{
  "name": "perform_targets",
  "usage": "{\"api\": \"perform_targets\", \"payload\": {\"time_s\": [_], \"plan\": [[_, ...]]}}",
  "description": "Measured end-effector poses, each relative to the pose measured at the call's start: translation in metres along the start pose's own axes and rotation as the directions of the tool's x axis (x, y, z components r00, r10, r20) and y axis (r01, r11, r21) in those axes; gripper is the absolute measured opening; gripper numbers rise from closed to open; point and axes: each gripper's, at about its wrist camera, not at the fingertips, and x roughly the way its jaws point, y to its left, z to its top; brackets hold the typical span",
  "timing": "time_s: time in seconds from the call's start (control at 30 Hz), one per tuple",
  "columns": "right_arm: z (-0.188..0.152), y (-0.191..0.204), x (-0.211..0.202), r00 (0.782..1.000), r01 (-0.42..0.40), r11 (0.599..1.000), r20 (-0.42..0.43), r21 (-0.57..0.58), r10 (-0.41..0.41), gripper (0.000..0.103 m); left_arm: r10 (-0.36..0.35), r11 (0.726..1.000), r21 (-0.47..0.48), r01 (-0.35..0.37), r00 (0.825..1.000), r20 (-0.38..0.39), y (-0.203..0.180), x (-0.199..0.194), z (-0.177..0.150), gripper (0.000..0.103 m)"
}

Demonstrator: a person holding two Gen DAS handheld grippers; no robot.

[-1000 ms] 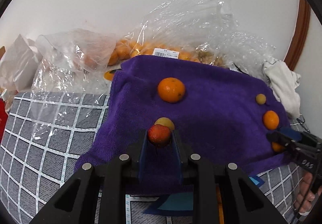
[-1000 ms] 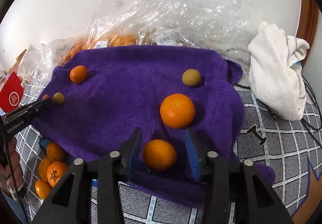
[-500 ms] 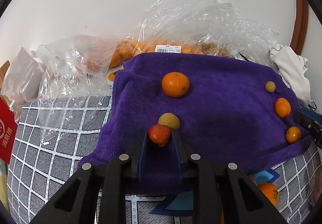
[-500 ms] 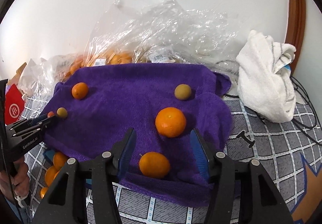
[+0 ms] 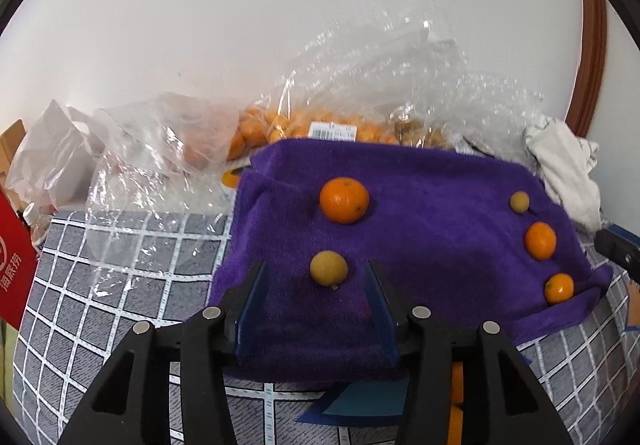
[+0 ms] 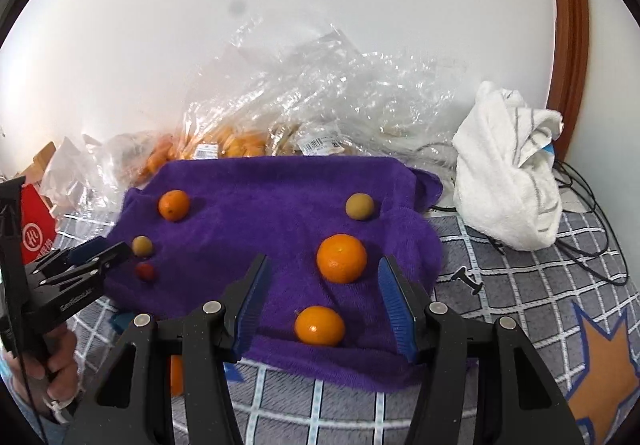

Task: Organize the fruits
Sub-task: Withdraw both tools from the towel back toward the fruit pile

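Left wrist: left gripper (image 5: 314,279) jaws opening, nothing pinched. Yellow-green round fruit (image 5: 329,268) sits on the purple towel (image 5: 432,265) just ahead of the gap, clear of both pads. Mandarin (image 5: 344,200) further back. Toward the right edge: second yellow-green fruit (image 5: 519,201) and two smaller mandarins (image 5: 540,240), (image 5: 559,288). Bagged oranges (image 5: 280,127) behind the towel.

Right wrist: right gripper (image 6: 322,287) jaws released, empty; one mandarin (image 6: 319,325) lies between the fingers untouched, another (image 6: 341,258) just beyond. Small red fruit (image 6: 145,271) lies on the towel's left edge, beside the left gripper's tips. White cloth (image 6: 508,173) at right, off the towel.
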Motion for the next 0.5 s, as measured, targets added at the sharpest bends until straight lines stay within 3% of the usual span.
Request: {"api": "perform_targets", "payload": {"time_s": [0.2,0.3,0.5], "plan": [[-0.005,0.005,-0.028,1.000,-0.019,1.000,0.001,-0.002,0.019,0.055,-0.021,0.999,-0.025,0.022,0.999,0.035,0.004,-0.023,0.005,0.047],[-0.011,0.012,-0.037,1.000,-0.008,0.999,-0.012,-0.031,0.007,0.055,-0.026,0.999,-0.041,0.027,1.000,0.011,0.005,-0.034,0.006,0.047],[-0.031,0.027,-0.038,0.997,-0.064,0.997,-0.052,-0.046,0.061,0.051,-0.074,0.996,-0.050,0.071,0.996,-0.050,0.015,-0.056,-0.012,0.047]]}}
